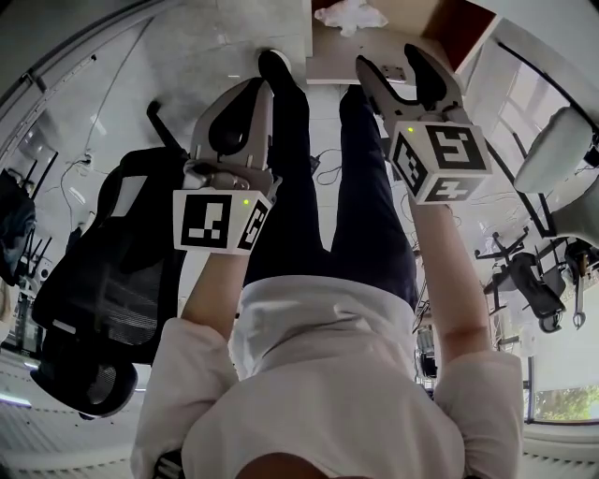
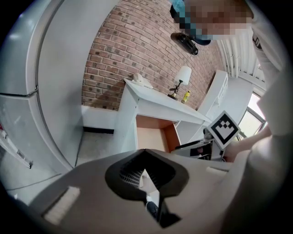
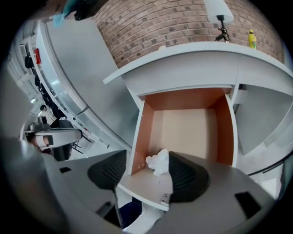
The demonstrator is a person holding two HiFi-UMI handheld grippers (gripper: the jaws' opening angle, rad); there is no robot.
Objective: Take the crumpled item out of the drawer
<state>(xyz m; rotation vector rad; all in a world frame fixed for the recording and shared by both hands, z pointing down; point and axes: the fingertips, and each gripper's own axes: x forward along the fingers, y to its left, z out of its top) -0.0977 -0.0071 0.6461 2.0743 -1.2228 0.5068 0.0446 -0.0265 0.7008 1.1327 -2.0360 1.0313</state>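
Note:
A crumpled white item (image 1: 351, 16) lies at the front of the open drawer (image 1: 451, 30), whose inside walls are orange-brown. In the right gripper view the crumpled item (image 3: 158, 162) rests on the drawer (image 3: 141, 132) bottom near its front left corner. My right gripper (image 3: 146, 172) is open around it: the item sits beside the right pad and apart from the left one. Seen from the head, my right gripper (image 1: 388, 58) reaches toward the drawer front. My left gripper (image 1: 255, 89) hangs above the floor with its jaws together and nothing in them (image 2: 145, 176).
A black office chair (image 1: 103, 281) stands at the left, more chairs (image 1: 547, 281) at the right. The person's dark-trousered legs (image 1: 309, 187) are below the grippers. A lamp (image 3: 219, 13) and a yellow bottle (image 3: 251, 39) stand on the white desk top (image 3: 201, 55), before a brick wall.

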